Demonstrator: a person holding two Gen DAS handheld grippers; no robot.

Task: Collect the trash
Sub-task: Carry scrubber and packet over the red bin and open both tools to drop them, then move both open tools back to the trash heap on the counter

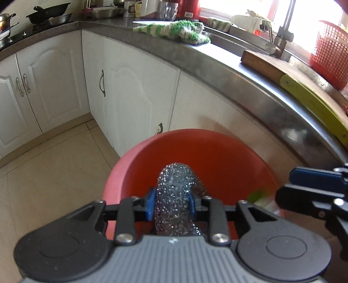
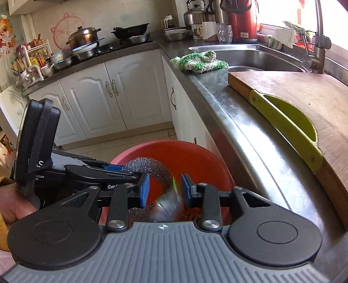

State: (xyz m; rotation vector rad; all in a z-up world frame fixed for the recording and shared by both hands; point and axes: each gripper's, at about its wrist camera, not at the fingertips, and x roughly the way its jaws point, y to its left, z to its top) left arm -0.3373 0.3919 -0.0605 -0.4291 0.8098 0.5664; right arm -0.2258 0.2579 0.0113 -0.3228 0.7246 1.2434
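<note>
Item: steel wool scourer point(image 1: 177, 196), silver mesh, elongated. It is clamped between the blue pads point(image 1: 150, 203) of the left hand-held gripper point(image 1: 171, 203); its long axis runs forward along the fingers, with the rounded free end pointing ahead over the red bin point(image 1: 217, 156). In the right wrist view the scourer point(image 2: 150, 167) curves as an arc past the left hand-held gripper's point(image 2: 121, 168) tip, just ahead of the right hand-held gripper.

Item: right hand-held gripper point(image 2: 165, 190), fingers apart. A blurred pale piece with a green streak point(image 2: 171, 202) sits in the gap between the pads point(image 2: 144, 189); whether it touches them cannot be told. From the left wrist view the right hand-held gripper point(image 1: 289, 185) stands to the right of the left one, over the bin rim, with a green blur point(image 1: 257, 194) beside it.

Item: red bin point(image 2: 189, 156), round and open-topped, on the tiled floor point(image 1: 54, 169) directly below and ahead of both hand-held grippers, against the white cabinet doors point(image 1: 134, 98).

Surface: grey metal counter point(image 2: 217, 87), to the right of and above the hand-held grippers. It carries a wooden cutting board point(image 2: 304, 91) with a yellow-green handle point(image 2: 289, 126), a green-and-white cloth point(image 2: 199, 61) farther ahead, and a steel sink point(image 2: 250, 56) with tap point(image 2: 317, 52). A red mesh basket point(image 1: 330, 54) stands at far right.

Room: kitchen corner; stove with pots and pans point(image 2: 87, 41) far ahead left, kettle point(image 2: 194, 15), red flask point(image 2: 242, 19), bright window at right
</note>
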